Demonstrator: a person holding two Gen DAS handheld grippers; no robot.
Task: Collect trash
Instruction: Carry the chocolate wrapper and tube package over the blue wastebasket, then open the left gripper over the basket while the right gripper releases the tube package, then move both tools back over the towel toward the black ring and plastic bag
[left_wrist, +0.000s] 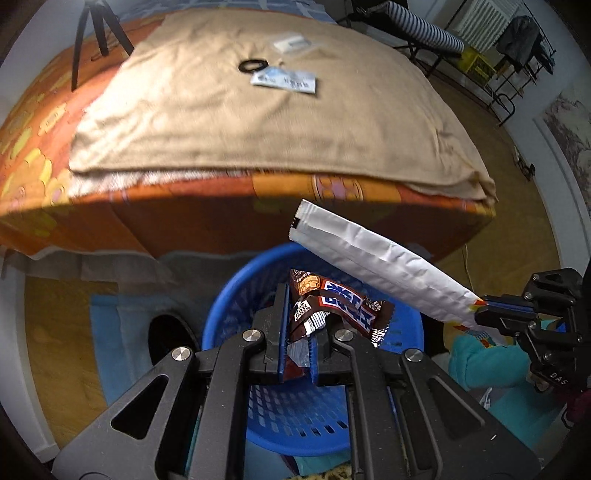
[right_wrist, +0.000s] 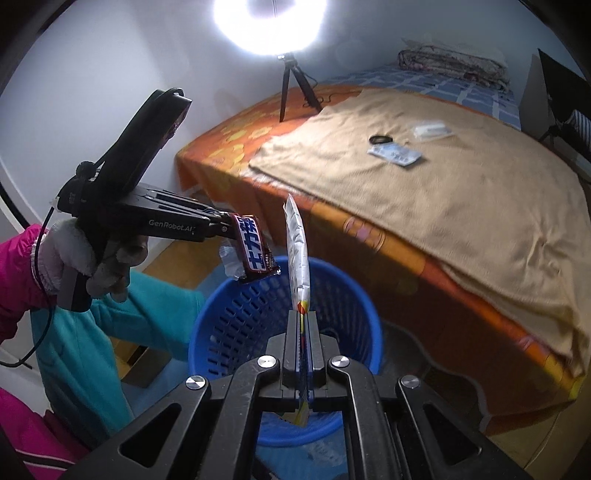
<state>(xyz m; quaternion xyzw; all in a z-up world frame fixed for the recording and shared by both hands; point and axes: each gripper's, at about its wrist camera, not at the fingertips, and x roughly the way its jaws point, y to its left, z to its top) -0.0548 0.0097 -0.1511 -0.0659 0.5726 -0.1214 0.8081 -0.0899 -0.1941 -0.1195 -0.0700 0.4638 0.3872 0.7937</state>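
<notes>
Now I'm at the drop step, with both pieces of trash carried to the bin. My left gripper (left_wrist: 295, 332) is clamped on a crumpled brown candy wrapper (left_wrist: 332, 302), which hangs just over the blue basket (left_wrist: 229, 295) on the floor beside the bed (left_wrist: 184, 221). My right gripper (right_wrist: 304, 332) is closed tight on the end of a long white wrapper (right_wrist: 297, 243), which stands up edge-on above the basket's rim. Neither piece has been let go yet.

As I judge it, the next move calls for opening each gripper with its wrapper well inside the rim; the white one reaches high and could tip outside, so I'd lower it first.

More litter lies on the tan blanket (left_wrist: 221, 122): a pale blue packet (left_wrist: 284, 81), a clear packet (left_wrist: 291, 44) and a black ring (left_wrist: 253, 65).
</notes>
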